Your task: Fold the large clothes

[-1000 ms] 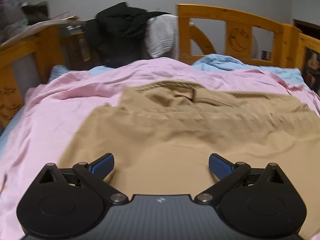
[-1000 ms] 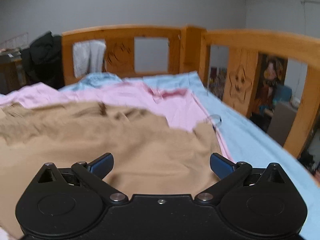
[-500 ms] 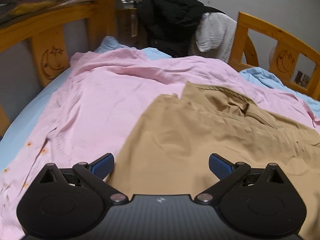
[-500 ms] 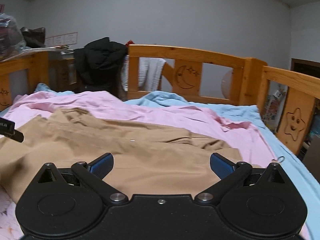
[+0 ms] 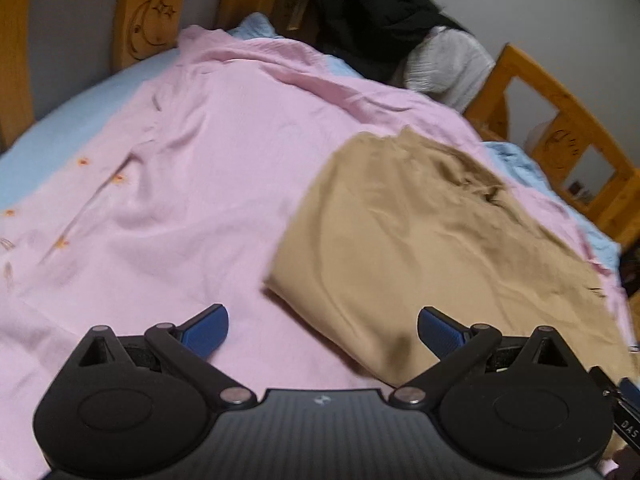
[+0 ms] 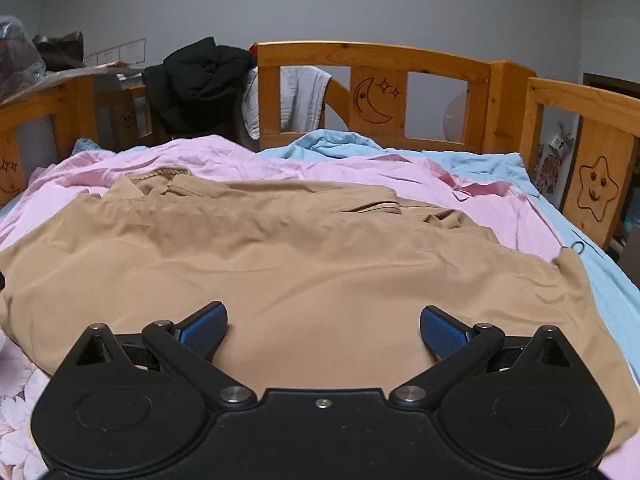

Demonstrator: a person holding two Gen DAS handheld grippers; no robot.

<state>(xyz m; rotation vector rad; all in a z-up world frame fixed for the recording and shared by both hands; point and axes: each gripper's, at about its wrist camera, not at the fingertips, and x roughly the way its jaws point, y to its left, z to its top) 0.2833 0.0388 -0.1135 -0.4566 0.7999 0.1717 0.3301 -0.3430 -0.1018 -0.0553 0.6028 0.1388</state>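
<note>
a large tan cotton shirt-like garment [image 6: 304, 264] lies spread on a pink sheet [image 5: 180, 184] over the wooden-railed bed [image 6: 372, 58], its collar end toward the headboard rail with the carved moon and its hem toward the near edge of the bed. it looks partly folded: in the left wrist view its left side ends in a clean doubled edge, and in the right wrist view a flap (a sleeve, probably) lies turned in across the upper part. the body is otherwise flat and wide, so by my reading at least one more fold across the length is left. the left gripper [image 5: 322, 330] hovers at the garment's near left corner, jaws wide apart, one blue pad over the pink sheet and the other over tan cloth, holding nothing. the right gripper [image 6: 323, 330] hangs over the hem, jaws likewise apart and empty. a black jacket [image 6: 200, 80] hangs on the rail at the far edge of the bed.
</note>
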